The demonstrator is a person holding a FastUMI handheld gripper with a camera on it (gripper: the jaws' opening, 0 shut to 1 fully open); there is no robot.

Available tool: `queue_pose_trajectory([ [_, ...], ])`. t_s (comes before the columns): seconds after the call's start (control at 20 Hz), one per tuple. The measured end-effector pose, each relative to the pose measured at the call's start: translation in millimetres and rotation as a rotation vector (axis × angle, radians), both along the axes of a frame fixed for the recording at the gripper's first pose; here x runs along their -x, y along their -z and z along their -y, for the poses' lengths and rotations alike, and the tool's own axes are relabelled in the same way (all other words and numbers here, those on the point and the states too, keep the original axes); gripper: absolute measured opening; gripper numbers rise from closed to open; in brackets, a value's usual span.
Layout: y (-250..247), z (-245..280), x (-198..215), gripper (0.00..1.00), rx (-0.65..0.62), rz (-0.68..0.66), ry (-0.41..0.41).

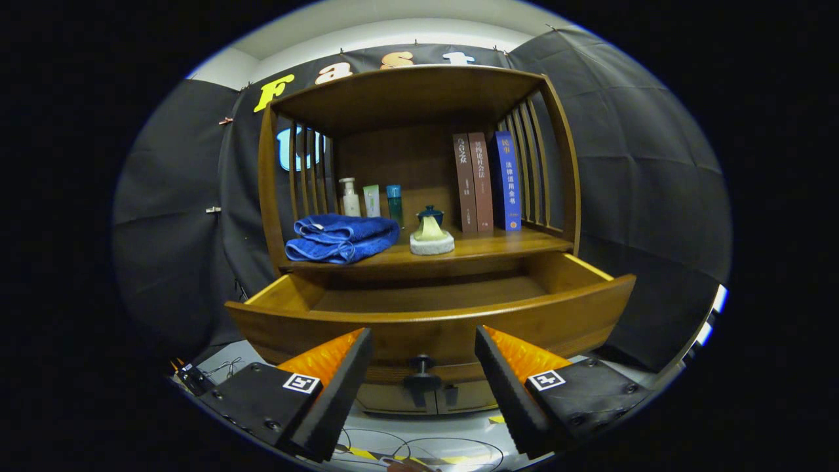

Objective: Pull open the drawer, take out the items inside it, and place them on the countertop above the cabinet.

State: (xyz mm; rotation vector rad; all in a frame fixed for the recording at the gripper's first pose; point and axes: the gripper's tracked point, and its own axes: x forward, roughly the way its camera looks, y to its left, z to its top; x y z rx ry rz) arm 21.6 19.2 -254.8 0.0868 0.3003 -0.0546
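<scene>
Gripper view: tongs are held wide apart, nothing gripped. Drawer is seen pulled out toward the tongs, its curved front edge just ahead of the fingertips. Dark knob sits on the cabinet front below the drawer, between the two fingers, untouched. Open room is seen between the drawer's front rim and the bench edge above it. The visible part of the drawer floor is seen bare wood; the near part is hidden behind the front panel, so contents cannot be told.

Bench above the drawer is loaded: folded blue towel at the left front, three small bottles upright behind it, a small dark teapot near the middle with a pale object on a round white base in front of it. Three books are stood upright at the right, beside the slatted side rail. Free bench surface is left in front of the books.
</scene>
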Motion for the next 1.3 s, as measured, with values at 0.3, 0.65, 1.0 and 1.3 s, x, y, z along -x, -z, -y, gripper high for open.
queue_pose_trajectory([
  [0.3,38,3,-14,1.0,-0.001,-0.05,0.018],
  [0.65,46,4,-24,1.0,-0.006,-0.055,0.026],
  [1.0,46,7,-48,0.99,-0.001,-0.05,0.023],
  [1.3,51,11,-81,1.0,0.002,-0.053,0.017],
])
